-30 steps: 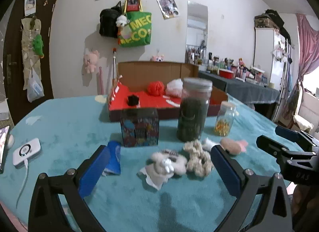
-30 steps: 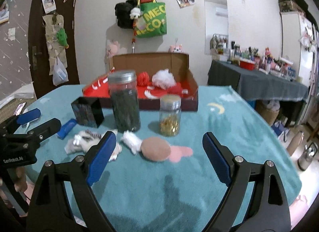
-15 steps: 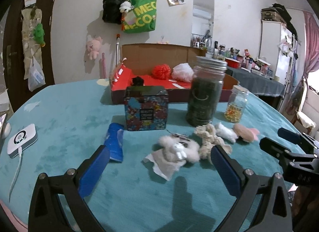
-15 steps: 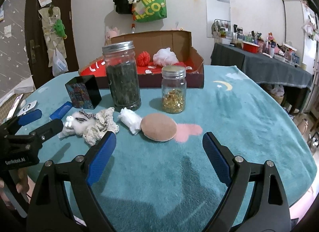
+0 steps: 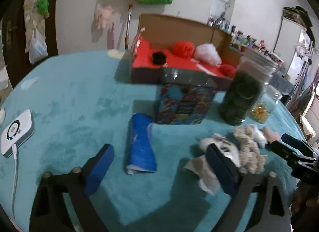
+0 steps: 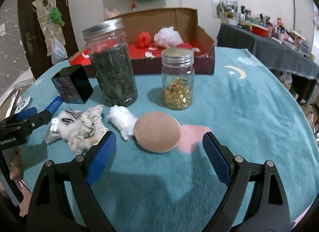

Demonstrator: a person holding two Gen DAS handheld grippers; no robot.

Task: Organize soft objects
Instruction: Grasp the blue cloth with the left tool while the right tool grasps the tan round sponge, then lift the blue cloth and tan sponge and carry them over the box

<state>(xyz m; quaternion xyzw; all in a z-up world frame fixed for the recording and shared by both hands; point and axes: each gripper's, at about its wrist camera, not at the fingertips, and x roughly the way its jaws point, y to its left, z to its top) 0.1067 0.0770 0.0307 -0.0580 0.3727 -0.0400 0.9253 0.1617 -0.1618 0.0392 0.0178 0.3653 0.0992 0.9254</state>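
Observation:
On the teal table cover, a rolled blue cloth (image 5: 140, 148) lies between the fingers of my left gripper (image 5: 159, 164). Its jaws are closing and the pads do not touch the roll. My right gripper (image 6: 159, 152) stands open just short of a round tan cushion (image 6: 157, 132). To the cushion's left lie a white rolled cloth (image 6: 122, 122), a beige knitted piece (image 6: 87, 128) and a white plush with a checked bow (image 6: 65, 124). At the back, a cardboard box (image 6: 205, 38) with a red lining holds a red pompom (image 6: 143, 39) and a white puff (image 6: 167, 36).
A tall jar of dark green stuff (image 6: 112, 68), a small jar of gold pieces (image 6: 178, 80) and a patterned tin (image 6: 71, 84) stand between the soft things and the box. A white device (image 5: 16, 132) with a cable lies at the table's left edge.
Both grippers have moved forward and tipped down toward the table. The left one has swung left over the blue roll and its jaws have narrowed. The right one has neared the tan cushion.

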